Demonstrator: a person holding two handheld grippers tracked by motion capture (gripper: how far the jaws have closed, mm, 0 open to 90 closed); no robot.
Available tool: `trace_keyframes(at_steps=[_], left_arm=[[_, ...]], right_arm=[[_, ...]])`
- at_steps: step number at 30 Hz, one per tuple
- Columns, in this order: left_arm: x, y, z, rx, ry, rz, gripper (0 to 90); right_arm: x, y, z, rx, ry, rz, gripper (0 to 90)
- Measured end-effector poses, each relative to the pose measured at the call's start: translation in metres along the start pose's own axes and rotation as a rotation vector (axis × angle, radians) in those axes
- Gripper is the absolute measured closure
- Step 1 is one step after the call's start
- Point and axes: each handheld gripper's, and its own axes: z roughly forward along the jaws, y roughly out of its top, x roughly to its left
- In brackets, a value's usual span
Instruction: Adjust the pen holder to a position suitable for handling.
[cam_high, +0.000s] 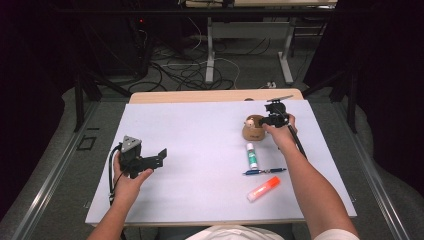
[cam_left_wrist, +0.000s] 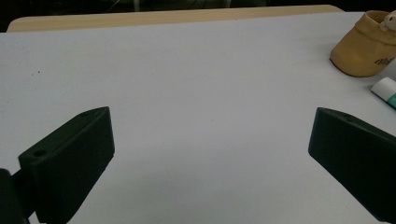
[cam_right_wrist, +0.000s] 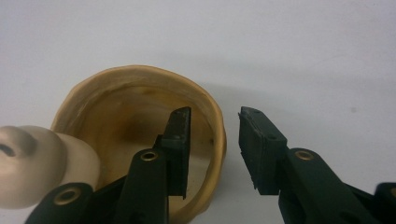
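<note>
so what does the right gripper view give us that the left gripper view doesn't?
Right gripper view alone: the holder's hollow inside from above, a pale rounded figure at its rim, and the right hand-held gripper with one jaw inside the rim and one outside, not yet closed on the wall. Left gripper view alone: the left hand-held gripper wide open over bare mat, the glue stick's end, and the table's wooden far edge. Both: the tan holder and the white mat.
</note>
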Motion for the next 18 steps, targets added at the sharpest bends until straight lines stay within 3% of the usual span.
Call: trace_keyframes(at_steps=[18], left_arm=[[0.0001,-0.0003,0.0002,0.002,-0.001,-0.005,0.2]], right_arm=[[0.0031,-0.0022,0.0060,0.003,-0.008,0.019,77.7]])
